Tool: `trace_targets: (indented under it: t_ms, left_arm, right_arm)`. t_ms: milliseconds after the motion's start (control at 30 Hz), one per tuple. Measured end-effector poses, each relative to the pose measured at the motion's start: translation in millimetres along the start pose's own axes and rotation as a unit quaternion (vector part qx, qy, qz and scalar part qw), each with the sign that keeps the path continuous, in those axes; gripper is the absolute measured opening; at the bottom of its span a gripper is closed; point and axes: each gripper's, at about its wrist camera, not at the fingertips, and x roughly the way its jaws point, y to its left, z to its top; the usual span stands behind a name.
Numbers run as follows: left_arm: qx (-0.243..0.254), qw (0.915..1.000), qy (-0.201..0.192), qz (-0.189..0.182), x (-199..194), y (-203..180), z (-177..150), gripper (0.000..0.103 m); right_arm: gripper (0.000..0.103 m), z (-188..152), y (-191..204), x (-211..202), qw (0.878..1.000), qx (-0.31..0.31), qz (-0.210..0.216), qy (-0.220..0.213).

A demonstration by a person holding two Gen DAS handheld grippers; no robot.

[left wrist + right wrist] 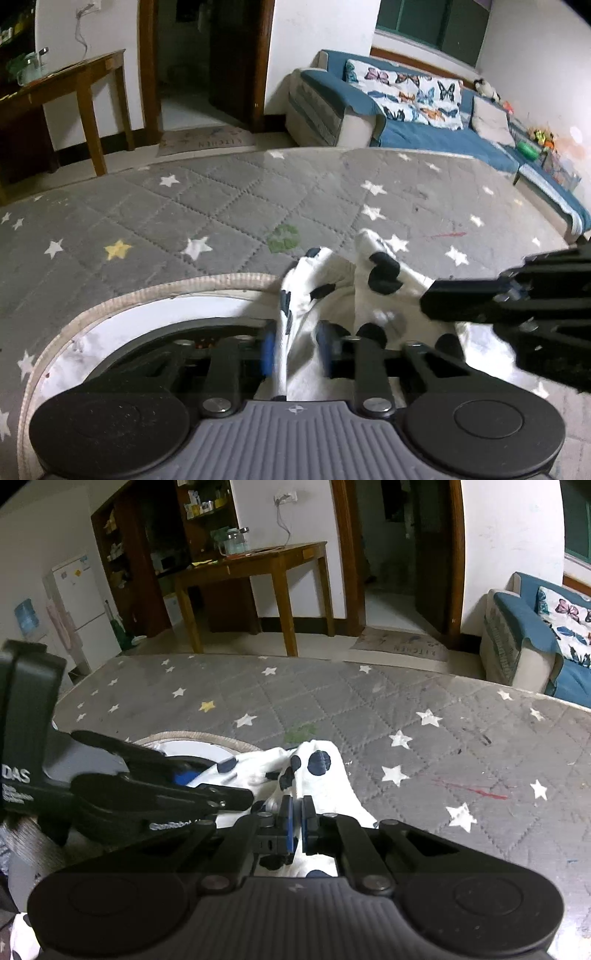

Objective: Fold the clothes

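Left wrist | L gripper [295,349] pinching spotted garment [332,291] | R gripper [296,814] same

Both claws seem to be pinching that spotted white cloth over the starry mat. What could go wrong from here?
1. The left gripper holds only a narrow bunched strip of the spotted cloth between its fingers, so it may slip out if pulled.
2. The right gripper pinches close beside it; the two could bump.
3. The cloth is crumpled, so a fold may trap creases, and a loose end could drag on the marked mat.
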Motion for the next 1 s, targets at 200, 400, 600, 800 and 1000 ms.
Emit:
trace_targets:
  t_ms: [200, 400, 600, 800, 1000]
  left_arm:
    - [-0.022, 0.9991, -0.028, 0.024, -19, 24, -3, 0.004]
    - [-0.057, 0.9932, -0.092, 0.043, -68, 61, -1, 0.003]
    - [-0.103, 0.9841, -0.098, 0.106, -95, 119, -18, 0.004]
    - [-0.117, 0.9808, -0.041, 0.15, -90, 154, -37, 0.009]
    - [-0.088, 0.983, -0.069, 0.145, -101, 140, -25, 0.009]
  right_arm:
    - [0.003, 3, 8, 5, 1.0, -0.005, -0.001, -0.003]
    - [0.003, 12, 22, -18, 0.998, -0.025, 0.012, -0.061]
    - [0.003, 5, -3, -45, 0.996, -0.03, -0.054, -0.06]
    - [0.01, -18, -31, -26, 0.991, -0.035, -0.128, 0.028]
    - [0.019, -2, -15, -19, 0.995, -0.039, -0.092, 0.008]
